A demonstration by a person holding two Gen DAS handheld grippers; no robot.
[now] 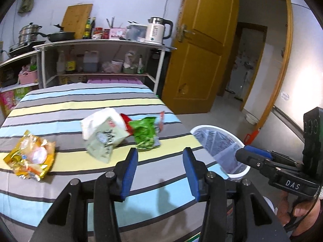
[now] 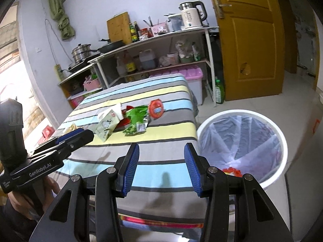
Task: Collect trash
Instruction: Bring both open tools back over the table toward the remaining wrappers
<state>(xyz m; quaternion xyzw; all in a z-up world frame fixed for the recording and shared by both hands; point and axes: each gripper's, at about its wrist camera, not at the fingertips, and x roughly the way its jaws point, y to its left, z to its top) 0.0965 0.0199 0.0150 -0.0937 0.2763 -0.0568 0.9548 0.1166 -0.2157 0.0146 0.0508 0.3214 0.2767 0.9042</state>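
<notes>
Both the left gripper [image 1: 159, 173] and right gripper [image 2: 161, 168] hold their fingers spread and empty. 4 wrappers lie on the striped table [image 1: 66, 109]; the pale-green packet [image 1: 103, 137] looks light, crinkly, slippery: pinch its raised edge

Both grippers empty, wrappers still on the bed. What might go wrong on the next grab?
1. The white packet overlaps the green wrapper; one pinch may drag both.
2. The striped sheet could get pinched too.
3. The bin sits beside the bed edge, so a carried wrapper might drop short onto the floor.
</notes>
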